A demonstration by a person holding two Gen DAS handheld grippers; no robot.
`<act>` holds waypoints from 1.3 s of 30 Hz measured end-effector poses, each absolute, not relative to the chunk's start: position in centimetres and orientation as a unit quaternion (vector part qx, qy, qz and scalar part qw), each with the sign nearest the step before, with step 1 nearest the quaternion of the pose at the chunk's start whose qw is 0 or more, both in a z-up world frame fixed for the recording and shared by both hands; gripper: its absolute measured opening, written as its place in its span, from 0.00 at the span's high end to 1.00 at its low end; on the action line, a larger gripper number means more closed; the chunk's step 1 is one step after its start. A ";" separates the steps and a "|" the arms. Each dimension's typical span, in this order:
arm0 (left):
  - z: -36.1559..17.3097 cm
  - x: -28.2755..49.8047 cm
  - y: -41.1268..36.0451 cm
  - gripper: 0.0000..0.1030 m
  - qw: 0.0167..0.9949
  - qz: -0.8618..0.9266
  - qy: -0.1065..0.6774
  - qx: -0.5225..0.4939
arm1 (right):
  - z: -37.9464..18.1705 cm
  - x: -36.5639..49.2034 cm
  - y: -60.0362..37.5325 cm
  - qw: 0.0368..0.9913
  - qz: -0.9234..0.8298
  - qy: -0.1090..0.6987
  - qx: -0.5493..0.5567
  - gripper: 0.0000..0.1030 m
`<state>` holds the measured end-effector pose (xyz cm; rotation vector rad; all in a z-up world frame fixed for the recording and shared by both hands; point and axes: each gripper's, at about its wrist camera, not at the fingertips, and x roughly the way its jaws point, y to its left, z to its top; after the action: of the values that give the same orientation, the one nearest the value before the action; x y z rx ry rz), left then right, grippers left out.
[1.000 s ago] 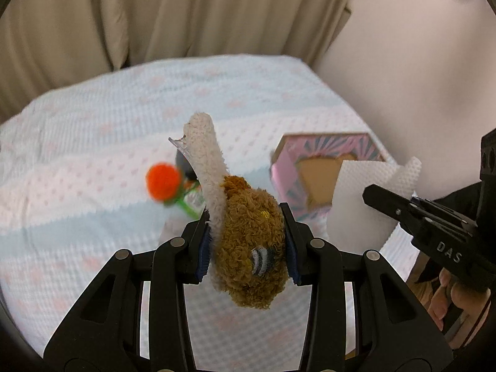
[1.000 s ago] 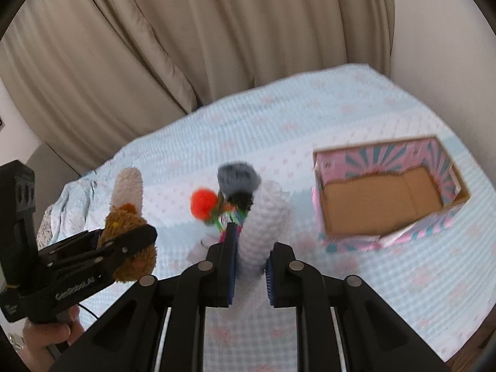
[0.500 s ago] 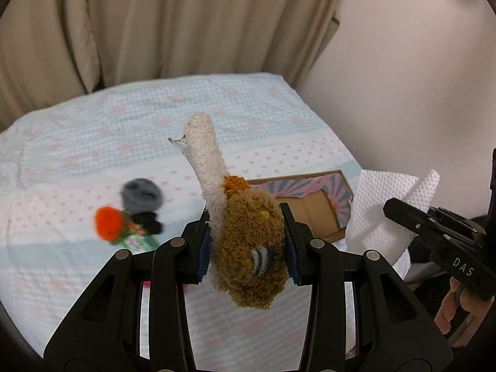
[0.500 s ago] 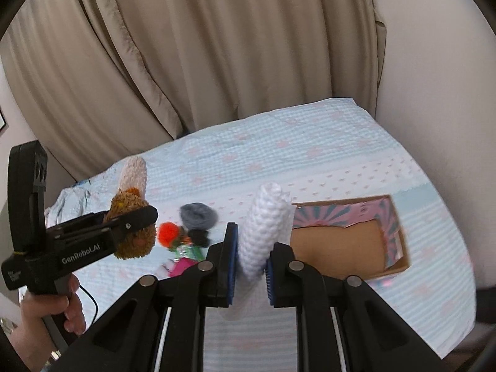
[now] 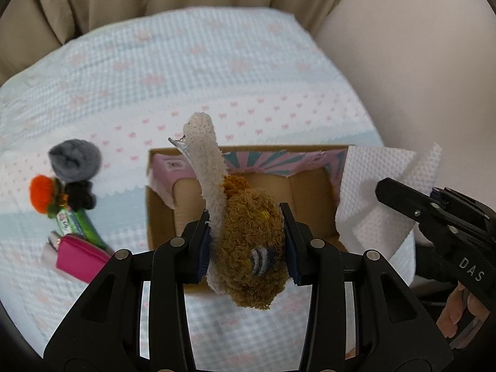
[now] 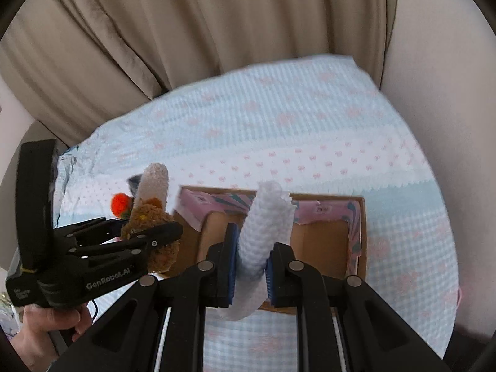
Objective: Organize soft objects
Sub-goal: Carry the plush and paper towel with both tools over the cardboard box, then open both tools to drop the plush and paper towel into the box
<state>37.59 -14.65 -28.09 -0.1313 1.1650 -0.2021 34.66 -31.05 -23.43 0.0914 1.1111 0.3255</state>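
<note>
My left gripper (image 5: pixel 246 241) is shut on a brown plush toy (image 5: pixel 251 248) with a cream terry tail sticking up. It hangs over the open pink cardboard box (image 5: pixel 161 186) on the bed. My right gripper (image 6: pixel 250 263) is shut on a folded white waffle cloth (image 6: pixel 266 223), also above the box (image 6: pixel 359 217). In the right wrist view the left gripper (image 6: pixel 152 232) with the plush toy (image 6: pixel 148 217) sits at the box's left end. In the left wrist view the white cloth (image 5: pixel 378 192) and the right gripper's fingers (image 5: pixel 412 204) show at the right.
Left of the box lie a grey pompom (image 5: pixel 76 159), an orange pompom (image 5: pixel 42 189), a black fuzzy piece (image 5: pixel 79 195), a green tube (image 5: pixel 77 221) and a pink case (image 5: pixel 82 259). Beige curtains (image 6: pixel 217 31) hang behind the bed; a wall (image 5: pixel 418 62) bounds its right side.
Both grippers have swung toward the box with their loads; the box now lies directly under them, and the pompoms have slid to the left of the views.
</note>
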 end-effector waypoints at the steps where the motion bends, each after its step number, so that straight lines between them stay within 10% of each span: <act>1: -28.9 38.2 -15.0 0.66 0.824 -0.093 0.555 -0.057 | -24.6 35.3 -31.4 0.829 0.153 0.536 0.048 0.86; 14: -37.3 42.6 -16.9 0.64 0.778 -0.062 0.625 -0.030 | -35.1 41.6 -34.5 0.766 0.137 0.624 0.077 0.86; 17: -37.9 42.8 -17.1 0.39 0.768 -0.061 0.637 -0.022 | -35.7 42.2 -34.3 0.759 0.139 0.632 0.078 0.86; 18: -37.9 42.8 -17.2 0.11 0.767 -0.059 0.638 -0.016 | -35.9 42.5 -34.3 0.755 0.140 0.636 0.078 0.86; 21: -37.7 42.6 -17.2 0.00 0.766 -0.067 0.640 -0.006 | -36.4 43.1 -34.5 0.754 0.134 0.640 0.070 0.37; 22: -37.6 42.5 -17.1 0.00 0.764 -0.067 0.641 -0.003 | -36.5 43.2 -34.6 0.754 0.134 0.639 0.074 0.00; 39: -33.3 40.2 -16.9 0.00 0.779 -0.068 0.624 0.005 | -33.7 40.6 -35.0 0.762 0.128 0.632 0.068 0.00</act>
<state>40.21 -16.91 -33.33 0.0109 1.3481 -0.1464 40.60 -35.04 -33.70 0.1476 1.3741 0.2786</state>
